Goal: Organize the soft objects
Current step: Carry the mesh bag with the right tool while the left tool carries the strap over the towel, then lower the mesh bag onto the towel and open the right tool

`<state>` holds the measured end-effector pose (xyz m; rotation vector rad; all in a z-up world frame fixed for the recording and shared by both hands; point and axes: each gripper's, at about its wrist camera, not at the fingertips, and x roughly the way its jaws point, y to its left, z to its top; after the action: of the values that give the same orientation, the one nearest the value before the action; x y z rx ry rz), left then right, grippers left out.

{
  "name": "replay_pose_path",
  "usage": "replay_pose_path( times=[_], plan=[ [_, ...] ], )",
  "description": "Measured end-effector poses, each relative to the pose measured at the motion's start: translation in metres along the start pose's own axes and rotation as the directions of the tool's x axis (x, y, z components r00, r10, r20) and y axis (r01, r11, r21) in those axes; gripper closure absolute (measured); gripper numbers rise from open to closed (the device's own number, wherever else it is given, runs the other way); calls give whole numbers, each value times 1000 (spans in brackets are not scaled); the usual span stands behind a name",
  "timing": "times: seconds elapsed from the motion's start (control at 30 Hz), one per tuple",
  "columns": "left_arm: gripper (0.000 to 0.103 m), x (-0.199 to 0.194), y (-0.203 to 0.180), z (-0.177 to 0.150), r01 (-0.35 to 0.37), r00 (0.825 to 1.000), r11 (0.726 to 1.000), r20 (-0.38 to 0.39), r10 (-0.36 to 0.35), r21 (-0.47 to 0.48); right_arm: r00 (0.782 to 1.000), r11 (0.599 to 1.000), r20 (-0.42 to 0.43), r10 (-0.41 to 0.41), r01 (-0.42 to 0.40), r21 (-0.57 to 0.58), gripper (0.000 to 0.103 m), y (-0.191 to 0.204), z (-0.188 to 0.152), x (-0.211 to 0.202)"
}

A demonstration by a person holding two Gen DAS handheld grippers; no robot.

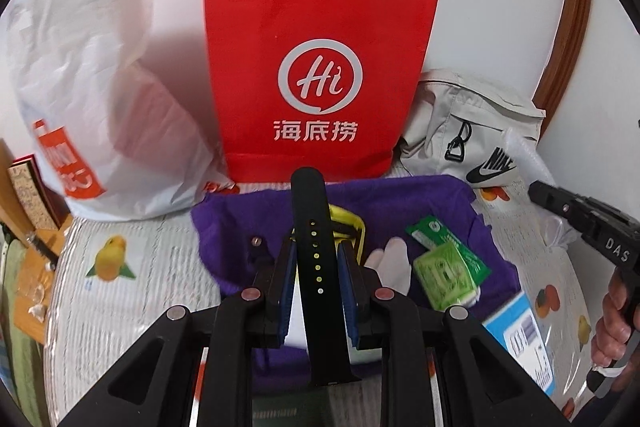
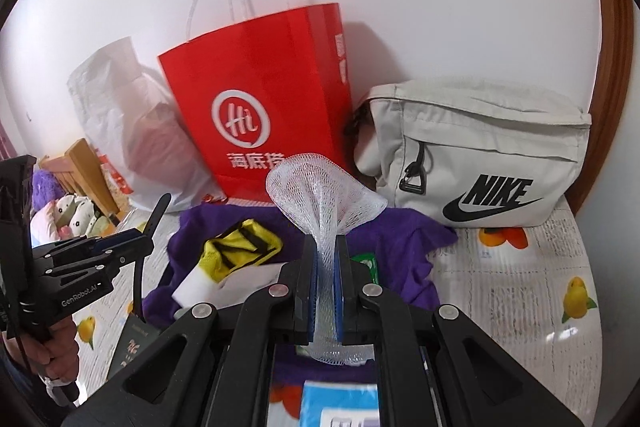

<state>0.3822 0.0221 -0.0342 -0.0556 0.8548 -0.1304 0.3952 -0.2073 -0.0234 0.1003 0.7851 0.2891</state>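
The left tongs [image 1: 316, 263] are pinched shut on a black watch strap [image 1: 314, 227], which stands up between the blue pads with its free end pointing toward the red paper bag [image 1: 320, 67]. The right tongs [image 2: 327, 271] are likewise closed, gripping a white foam mesh sleeve [image 2: 324, 195] at its narrow waist so the upper part flares out like a fan above the pads.

Both things are held above the purple cloth [image 1: 420, 203] spread on the desk [image 1: 132, 307], where a yellow-and-black glove [image 2: 240, 251], a green packet [image 1: 448, 267] and a pale blue box [image 1: 516, 331] lie. A beige Nike pouch [image 2: 480, 155] and a white plastic bag [image 1: 100, 87] stand against the wall beside the red bag.

Handling, as I judge it — the strap looks rubbery and limp: light, bendable, likely to droop or swing beyond the grip, so holding it near the middle, as now, seems sensible. The mesh sleeve is nearly weightless and springy; it squashes flat under the pads and will probably puff back when let go. It could snag on a bag edge, so a hold at the gathered waist suits it best — neither thing appears fragile
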Motion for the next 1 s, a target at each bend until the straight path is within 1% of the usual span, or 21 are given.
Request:
replay_pose_path(
  times=[0.13,0.2,0.27,0.33,0.47,0.6,0.9,1.0],
  plan=[
    [83,24,3,1,3,1000,1000,-22,-3,-9,1000,1000,-20,7,-7,19,96,-9,-3,22],
    [83,34,6,0,2,999,1000,-32,-3,-20,998,1000,-65,13,-11,28,96,-14,-6,39],
    [83,43,8,-1,-1,998,1000,-60,-1,-28,997,999,-71,15,-13,30,96,-17,-7,46],
    [83,44,11,-3,5,998,1000,-59,-7,-29,996,999,-91,19,-16,34,96,-20,-9,52],
    [83,43,14,-3,-10,999,1000,-54,9,-29,995,999,-103,18,-14,38,96,-24,-12,57],
    [83,48,17,-4,-17,998,999,-66,14,-37,993,999,-114,11,-7,36,95,-28,-14,61],
    [83,53,15,-6,-8,997,1000,-74,6,-27,990,998,-144,-14,22,55,94,-41,-20,74],
    [83,53,16,-6,-11,997,1000,-71,9,-27,987,998,-160,-9,19,61,94,-43,-22,80]
  ],
)
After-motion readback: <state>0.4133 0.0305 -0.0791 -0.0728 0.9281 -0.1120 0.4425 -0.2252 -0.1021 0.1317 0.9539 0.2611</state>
